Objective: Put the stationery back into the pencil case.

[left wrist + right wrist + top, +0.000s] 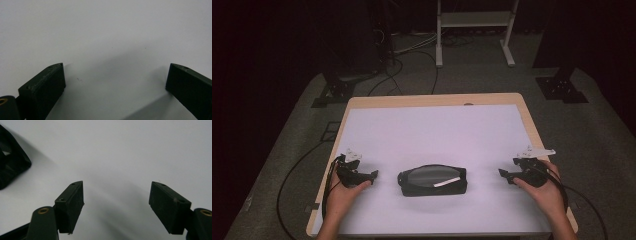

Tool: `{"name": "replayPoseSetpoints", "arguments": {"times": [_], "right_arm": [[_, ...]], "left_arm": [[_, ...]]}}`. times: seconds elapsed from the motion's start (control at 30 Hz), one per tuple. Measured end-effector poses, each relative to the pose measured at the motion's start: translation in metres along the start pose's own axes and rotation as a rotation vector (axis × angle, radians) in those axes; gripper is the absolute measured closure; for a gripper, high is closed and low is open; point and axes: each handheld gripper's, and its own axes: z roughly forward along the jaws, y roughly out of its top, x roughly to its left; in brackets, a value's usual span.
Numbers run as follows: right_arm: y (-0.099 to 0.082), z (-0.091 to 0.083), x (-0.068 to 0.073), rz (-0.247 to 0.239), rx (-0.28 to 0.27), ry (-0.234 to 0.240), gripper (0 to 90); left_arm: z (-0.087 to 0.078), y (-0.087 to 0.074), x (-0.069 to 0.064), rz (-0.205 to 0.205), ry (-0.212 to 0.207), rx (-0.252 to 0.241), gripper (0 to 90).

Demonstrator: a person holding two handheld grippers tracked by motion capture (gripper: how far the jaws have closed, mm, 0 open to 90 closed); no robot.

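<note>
In the high view the left hand [343,192] holds the left gripper [371,176] at about eight o'clock on the white table [432,130], the right hand [543,190] holds the right gripper [503,173] at about four o'clock; both rest low on the surface, jaws pointing inward; in each gripper view the jaws stand wide apart with nothing between them; between the two, near six o'clock, lies a black pouch [432,180] with a clear top panel and a white strip, apart from both grippers; its corner shows at ten o'clock in the right gripper view [11,166]; beyond the table, cables [412,60] and a white frame [474,30] stand on the floor.

Black pouch [432,181] with clear window, lying flat, near table's front edge, centred on white surface [432,130]
</note>
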Motion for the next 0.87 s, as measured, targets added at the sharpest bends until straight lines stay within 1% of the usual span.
{"name": "replayPoseSetpoints", "arguments": {"times": [0.13, 0.17, 0.27, 0.4, 0.47, 0.57, 0.7, 0.73, 0.8, 0.87], "right_arm": [[-0.009, 0.000, -0.006, 0.016, 0.003, -0.019, 27.3], [-0.011, 0.000, -0.007, 0.018, 0.004, -0.031, 27.3], [-0.017, 0.002, -0.010, 0.027, 0.009, -0.052, 27.3], [-0.023, 0.006, -0.014, 0.039, 0.017, -0.070, 28.2], [-0.026, 0.008, -0.015, 0.038, 0.014, -0.082, 29.0], [-0.028, 0.009, -0.015, 0.035, 0.022, -0.091, 27.6], [-0.033, 0.010, -0.017, 0.060, -0.005, -0.083, 26.4], [-0.035, 0.010, -0.018, 0.066, -0.019, -0.079, 26.2], [-0.037, 0.009, -0.017, 0.064, -0.033, -0.081, 26.1], [-0.037, 0.010, -0.017, 0.063, -0.033, -0.083, 25.7]], "left_arm": [[0.000, 0.000, 0.000, 0.000, 0.000, 0.000, 1.6], [0.000, 0.000, 0.000, 0.000, 0.001, 0.000, 1.6], [0.000, 0.000, 0.000, -0.001, 0.000, 0.000, 1.6], [0.000, 0.000, 0.000, 0.001, 0.000, 0.001, 1.6], [0.000, 0.000, 0.000, -0.001, 0.000, 0.000, 1.6], [0.000, 0.000, 0.000, -0.001, 0.000, 0.000, 1.6], [0.000, 0.000, 0.000, 0.000, 0.001, 0.000, 1.6], [0.000, 0.000, 0.000, 0.000, 0.000, 0.000, 1.6], [0.000, 0.000, 0.000, -0.001, -0.001, 0.000, 1.6], [-0.001, 0.000, 0.000, -0.003, 0.000, 0.000, 1.8]]}}
